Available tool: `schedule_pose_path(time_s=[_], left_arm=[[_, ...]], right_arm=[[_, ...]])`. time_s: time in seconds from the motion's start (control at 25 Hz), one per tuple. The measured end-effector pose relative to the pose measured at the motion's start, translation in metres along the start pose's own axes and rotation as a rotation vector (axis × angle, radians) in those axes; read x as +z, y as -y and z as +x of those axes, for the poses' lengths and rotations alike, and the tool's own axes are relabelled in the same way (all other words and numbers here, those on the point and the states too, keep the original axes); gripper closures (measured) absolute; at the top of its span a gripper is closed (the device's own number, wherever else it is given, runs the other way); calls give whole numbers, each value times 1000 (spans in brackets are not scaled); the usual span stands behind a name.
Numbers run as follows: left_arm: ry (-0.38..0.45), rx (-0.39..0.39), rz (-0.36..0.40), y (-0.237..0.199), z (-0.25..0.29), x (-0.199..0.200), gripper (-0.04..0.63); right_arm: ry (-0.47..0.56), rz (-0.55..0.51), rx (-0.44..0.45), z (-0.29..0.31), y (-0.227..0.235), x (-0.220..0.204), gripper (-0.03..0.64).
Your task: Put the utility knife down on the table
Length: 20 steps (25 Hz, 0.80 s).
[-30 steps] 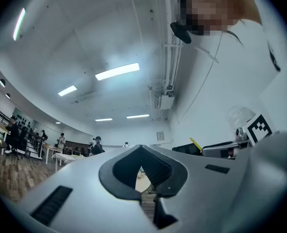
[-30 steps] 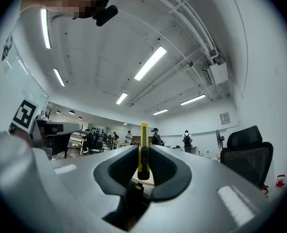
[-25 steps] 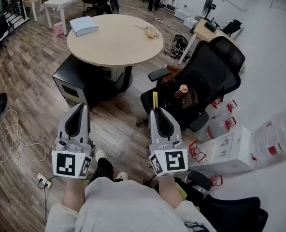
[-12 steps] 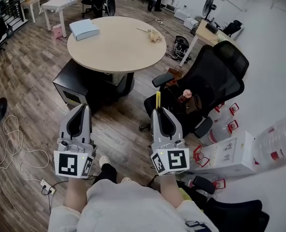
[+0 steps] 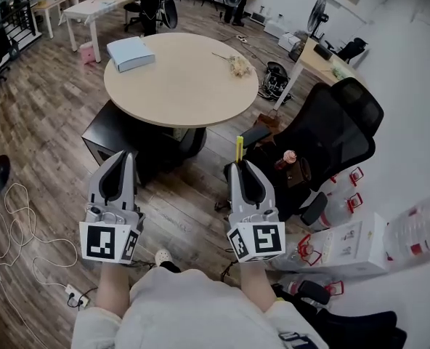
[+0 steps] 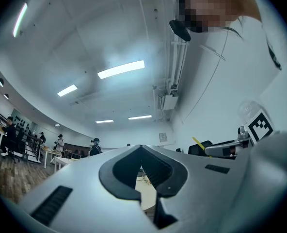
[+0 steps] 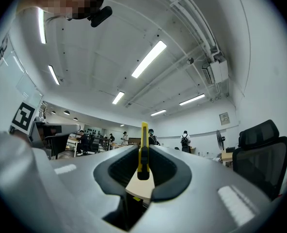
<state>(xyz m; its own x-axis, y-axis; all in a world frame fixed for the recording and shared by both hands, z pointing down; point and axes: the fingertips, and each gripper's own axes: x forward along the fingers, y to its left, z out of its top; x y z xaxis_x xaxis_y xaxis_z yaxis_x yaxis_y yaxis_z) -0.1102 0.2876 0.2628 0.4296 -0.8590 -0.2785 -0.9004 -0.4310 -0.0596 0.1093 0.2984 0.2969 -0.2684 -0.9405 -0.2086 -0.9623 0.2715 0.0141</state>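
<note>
Distance is the whole story here. The round light-wood desk [image 5: 179, 78] sits well ahead of the right gripper [image 5: 240, 166] and a bit to its left. There's only wood floor [image 5: 193, 195] under the gripper, so the knife isn't over anything it could be set down on yet.

The yellow utility knife [image 5: 238, 147] is pinched in that right gripper, with the jaws closed tight on its body. Its long axis runs straight along the jaws, and the slim yellow end pokes out past the tips toward the desk's near edge. In the right gripper view the knife [image 7: 143, 140] shows edge-on between the jaws, with the pale desk top visible low down beyond it.

The left gripper [image 5: 121, 155] has nothing in it. In its own view the jaw tips meet and nothing sits between them. It's level with the right one, off to that gripper's left, and about as far from the desk, so neither is really nearer. The right one has the knife, so that's the one that counts.

Both are held low in front of the person's body, side by side, pointing forward.

My guess is the right gripper needs to travel forward and slightly left until it's over the desk, then come down with the knife's length roughly flat before letting go. A black office chair [image 5: 331, 133] sits off to that gripper's right, so I'd stay off that side.
</note>
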Motion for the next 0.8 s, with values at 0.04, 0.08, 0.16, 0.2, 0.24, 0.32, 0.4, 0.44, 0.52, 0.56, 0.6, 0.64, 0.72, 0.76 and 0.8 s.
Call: schedule_pose_path(time_s=[0.04, 0.08, 0.16, 0.2, 0.24, 0.32, 0.4, 0.44, 0.52, 0.56, 0.6, 0.64, 0.72, 0.76, 0.8], left_arm=[[1, -3, 3, -6, 5, -1, 588], [1, -6, 6, -11, 11, -2, 588], [4, -16, 6, -20, 21, -4, 588], [7, -20, 6, -25, 25, -4, 588], [9, -25, 9, -29, 28, -5, 588], [12, -34, 17, -39, 34, -6, 588], [11, -42, 22, -49, 37, -9, 588], [10, -45, 21, -54, 37, -11, 588], [7, -45, 17, -65, 38, -15, 588], [7, -43, 13, -70, 39, -17, 588], [7, -42, 7, -74, 41, -18, 588], [8, -42, -1, -78, 44, -20, 588], [6, -49, -15, -82, 48, -24, 588], [3, -51, -20, -83, 48, -27, 588], [2, -50, -24, -85, 49, -29, 588]], right_arm=[[2, -1, -2, 7, -1, -1, 543], [4, -1, -4, 14, -2, -2, 543], [8, 3, -10, 27, -3, -5, 543], [9, 6, -13, 33, -4, -6, 543], [10, 8, -15, 39, -6, -7, 543], [12, 7, -19, 51, -11, -10, 543], [13, 4, -23, 61, -17, -11, 543], [15, 4, -26, 64, -20, -12, 543], [16, 0, -31, 71, -26, -14, 543], [15, -3, -32, 74, -28, -14, 543], [14, -7, -34, 78, -29, -15, 543], [11, -10, -37, 81, -29, -15, 543], [1, -17, -42, 86, -30, -16, 543], [-5, -19, -43, 88, -30, -18, 543], [-9, -20, -43, 90, -31, -19, 543]])
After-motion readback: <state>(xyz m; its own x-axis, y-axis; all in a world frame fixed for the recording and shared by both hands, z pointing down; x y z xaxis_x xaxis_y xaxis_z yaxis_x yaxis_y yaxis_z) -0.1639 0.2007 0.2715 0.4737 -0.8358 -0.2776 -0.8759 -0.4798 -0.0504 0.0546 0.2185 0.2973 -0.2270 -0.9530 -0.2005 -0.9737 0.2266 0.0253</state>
